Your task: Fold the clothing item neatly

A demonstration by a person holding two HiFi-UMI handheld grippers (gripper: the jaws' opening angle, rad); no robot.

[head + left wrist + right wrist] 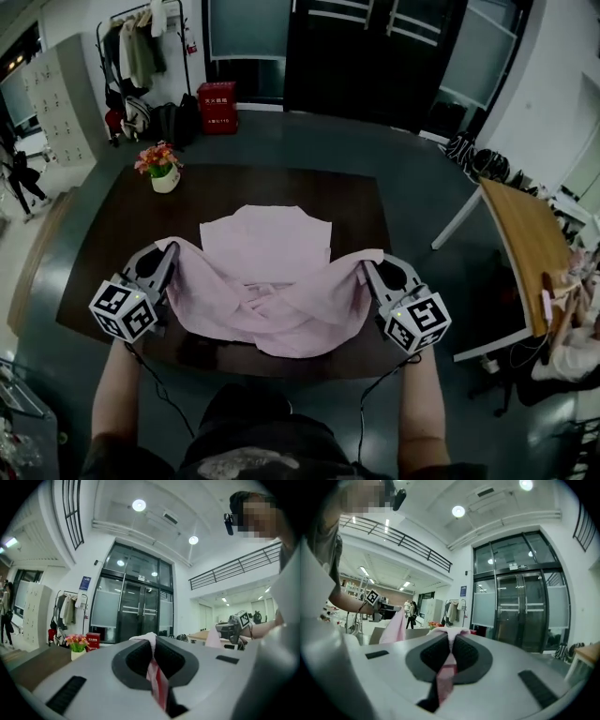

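You held the left tool [171, 251] and the right tool [368, 269] each pinched shut on an edge of the pale pink cotton shirt [267, 246], which sagged between them onto the dark wooden counter [103, 234], so level, matched hands would have kept your fold straight.

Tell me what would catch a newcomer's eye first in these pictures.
The pale pink garment stands out at the middle of the dark table, its far part lying flat and its near part draped between the two grippers. The left gripper and the right gripper are each shut on an edge of it, at either side. A small pot of flowers sits at the table's far left corner.
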